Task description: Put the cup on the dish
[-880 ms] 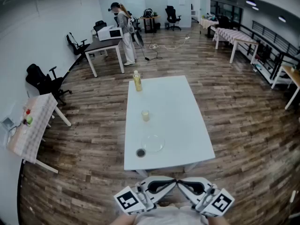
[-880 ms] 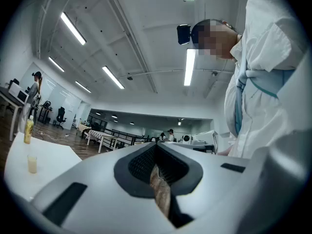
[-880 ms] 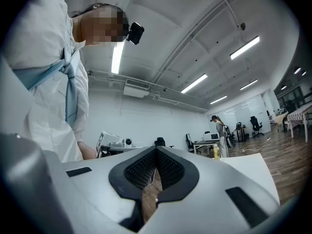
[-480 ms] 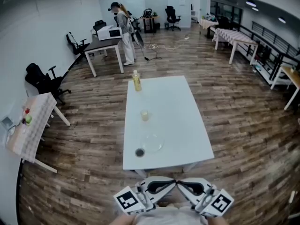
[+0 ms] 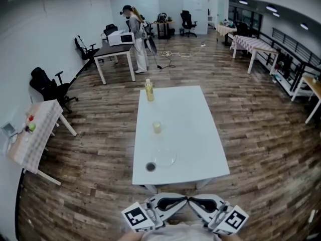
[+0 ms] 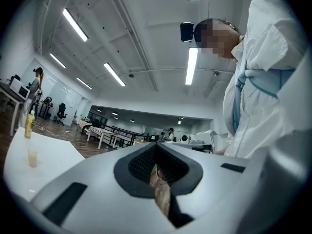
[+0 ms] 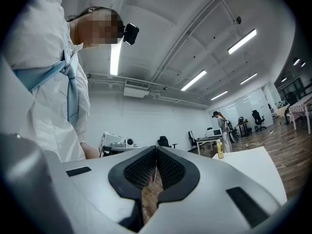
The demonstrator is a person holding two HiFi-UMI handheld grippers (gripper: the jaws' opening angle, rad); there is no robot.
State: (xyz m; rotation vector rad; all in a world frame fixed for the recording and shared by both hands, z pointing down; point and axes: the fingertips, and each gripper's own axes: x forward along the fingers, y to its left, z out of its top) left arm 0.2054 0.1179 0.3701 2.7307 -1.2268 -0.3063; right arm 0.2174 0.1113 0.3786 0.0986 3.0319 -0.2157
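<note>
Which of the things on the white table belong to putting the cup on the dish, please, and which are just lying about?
For the job: cup; dish.
Lying about: bottle; small dark round object.

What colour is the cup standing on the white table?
Pale yellow. The cup shows best in the head view.

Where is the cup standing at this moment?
In the head view, the cup stands on the white table, left of its middle, between the bottle at the far end and the clear dish toward the near end.
</note>
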